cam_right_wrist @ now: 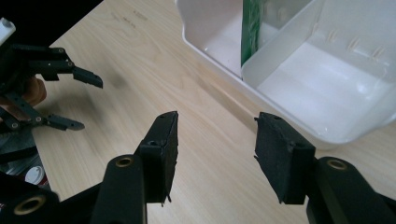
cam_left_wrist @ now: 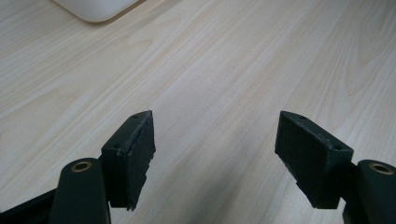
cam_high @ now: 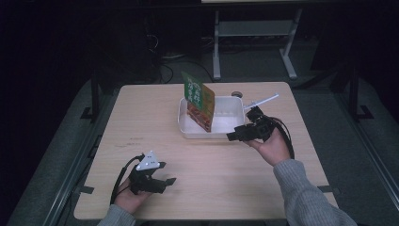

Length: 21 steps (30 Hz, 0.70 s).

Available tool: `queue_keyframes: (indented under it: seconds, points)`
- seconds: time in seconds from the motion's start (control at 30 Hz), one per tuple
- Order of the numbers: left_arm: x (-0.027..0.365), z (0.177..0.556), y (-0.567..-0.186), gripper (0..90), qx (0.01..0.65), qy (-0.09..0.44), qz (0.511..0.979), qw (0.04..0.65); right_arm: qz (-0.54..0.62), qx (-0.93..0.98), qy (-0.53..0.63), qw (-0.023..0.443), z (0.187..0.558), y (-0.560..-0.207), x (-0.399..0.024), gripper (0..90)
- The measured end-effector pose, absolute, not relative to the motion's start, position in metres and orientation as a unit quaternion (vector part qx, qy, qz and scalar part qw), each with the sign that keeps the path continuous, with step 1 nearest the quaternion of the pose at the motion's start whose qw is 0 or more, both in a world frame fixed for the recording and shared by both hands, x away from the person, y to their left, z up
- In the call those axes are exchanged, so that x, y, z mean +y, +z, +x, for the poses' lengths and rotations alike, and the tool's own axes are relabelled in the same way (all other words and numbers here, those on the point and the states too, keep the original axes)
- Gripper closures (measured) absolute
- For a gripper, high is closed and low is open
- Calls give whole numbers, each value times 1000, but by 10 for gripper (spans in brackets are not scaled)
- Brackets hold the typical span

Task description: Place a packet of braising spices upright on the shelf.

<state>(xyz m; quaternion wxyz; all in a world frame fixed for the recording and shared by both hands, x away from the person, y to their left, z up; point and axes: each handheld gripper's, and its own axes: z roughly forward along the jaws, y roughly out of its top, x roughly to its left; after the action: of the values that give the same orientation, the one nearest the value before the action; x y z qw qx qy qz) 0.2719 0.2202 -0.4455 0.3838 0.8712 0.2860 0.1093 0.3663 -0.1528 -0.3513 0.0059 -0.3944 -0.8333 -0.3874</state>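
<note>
1. A white plastic bin (cam_high: 188, 123) is seen on the far half of a light wooden table (cam_high: 141, 117).
2. A green and red packet (cam_high: 200, 101) is stood on its edge inside the bin, tilted, and leaned against a white divider wall (cam_right_wrist: 280, 42).
3. In the right gripper view, the green edge of the packet (cam_right_wrist: 251, 28) is seen just behind that divider.
4. The right gripper (cam_high: 235, 135) is held just beside the near right corner of the bin.
5. Its jaws are held wide apart, and nothing is seen between them in the right gripper view (cam_right_wrist: 212, 154).
6. The left gripper (cam_high: 169, 173) is held near the front edge of the table, well apart from the bin.
7. Its jaws are also spread apart, with bare table wood seen between them in the left gripper view (cam_left_wrist: 215, 154).
8. A corner of the bin (cam_left_wrist: 93, 7) is seen at the top of the left gripper view.
</note>
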Motion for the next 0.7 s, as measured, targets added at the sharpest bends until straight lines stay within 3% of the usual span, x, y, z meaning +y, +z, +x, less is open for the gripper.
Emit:
queue_keyframes:
  seconds: [0.7]
  points:
    - [220, 272, -446, 282, 285, 110, 871, 384, -405, -826, -391, 25, 330, -386, -176, 472]
